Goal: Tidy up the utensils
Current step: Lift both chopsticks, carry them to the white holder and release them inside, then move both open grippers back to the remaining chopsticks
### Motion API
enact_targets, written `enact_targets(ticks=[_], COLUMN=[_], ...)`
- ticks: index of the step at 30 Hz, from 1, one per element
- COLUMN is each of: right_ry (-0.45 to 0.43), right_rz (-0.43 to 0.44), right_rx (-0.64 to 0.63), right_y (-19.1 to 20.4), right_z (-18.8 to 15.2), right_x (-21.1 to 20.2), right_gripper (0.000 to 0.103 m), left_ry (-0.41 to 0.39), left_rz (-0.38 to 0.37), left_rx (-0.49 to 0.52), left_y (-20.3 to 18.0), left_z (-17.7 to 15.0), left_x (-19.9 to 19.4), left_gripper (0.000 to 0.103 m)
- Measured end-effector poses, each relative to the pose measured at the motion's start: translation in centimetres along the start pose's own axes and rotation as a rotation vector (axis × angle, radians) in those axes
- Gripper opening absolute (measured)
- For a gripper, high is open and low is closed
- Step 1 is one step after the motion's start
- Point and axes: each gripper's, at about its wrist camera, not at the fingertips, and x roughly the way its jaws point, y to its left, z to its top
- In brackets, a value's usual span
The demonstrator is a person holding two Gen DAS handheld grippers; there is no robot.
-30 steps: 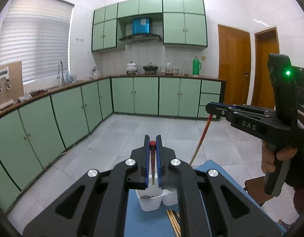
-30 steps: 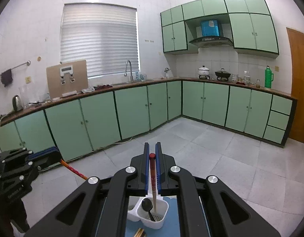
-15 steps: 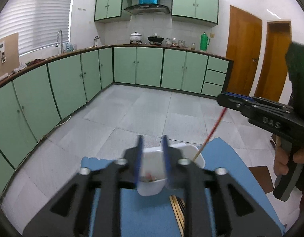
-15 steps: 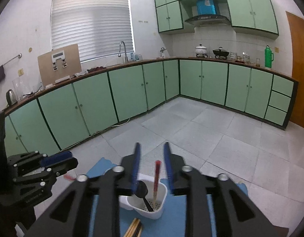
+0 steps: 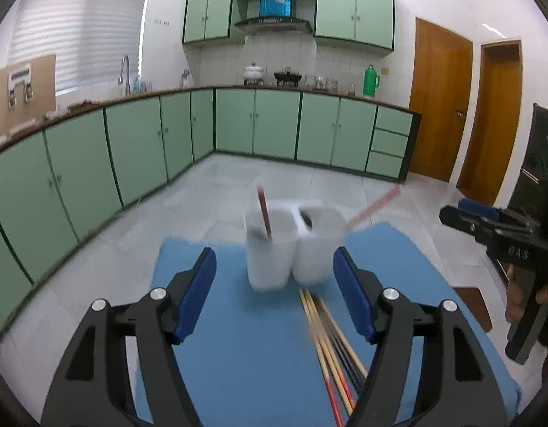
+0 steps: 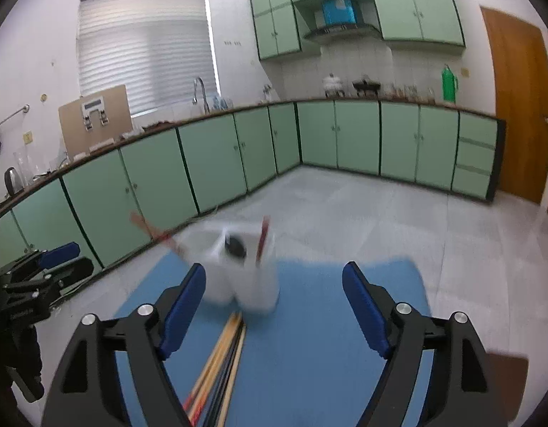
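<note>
A white two-cup utensil holder (image 5: 291, 249) stands on a blue mat (image 5: 245, 348). One red-tipped chopstick (image 5: 264, 213) stands in its left cup, another (image 5: 371, 208) leans out of the right cup beside a dark spoon (image 6: 235, 245). Several chopsticks (image 5: 330, 348) lie on the mat in front of the holder. My left gripper (image 5: 274, 291) is open and empty, behind the holder. My right gripper (image 6: 274, 306) is open and empty; it also shows at the right in the left wrist view (image 5: 466, 215). The holder (image 6: 243, 267) and loose chopsticks (image 6: 220, 359) show blurred in the right wrist view.
Green cabinets (image 5: 131, 149) line the left and back walls under a counter with a sink tap (image 5: 125, 71) and pots. Wooden doors (image 5: 441, 103) are at the right. Grey tile floor (image 5: 309, 185) surrounds the mat's table.
Both grippers let go of the chopsticks they held, opened wide and pulled back from the holder. The two chopsticks now stand in the holder's cups.
</note>
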Motion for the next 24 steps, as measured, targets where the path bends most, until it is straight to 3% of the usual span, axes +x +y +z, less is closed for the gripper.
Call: enact_targets(ticks=[11,17,24], right_ry=[0.142,0.194,0.263], right_rz=[-0.050,-0.064,-0.061], right_rx=[0.048,0.033,0.030], right_y=[2.4,4.1,5.0], right_z=[-11.9,-15.7,-18.3], right_x=[-1.0,-0.4,0.2], right_gripper=[0.078,0.076,0.060], left_ry=[0.209,0.236,0.247], left_rz=[0.049,0.094,0.118], left_rx=[-0.006,0.013,-0.010], left_y=[-1.0,-1.1,-0.8], left_z=[-11.6,-14.6,-16.2], left_x=[1.6,1.8,1.4], left_gripper=[0.068,0.068,0.068])
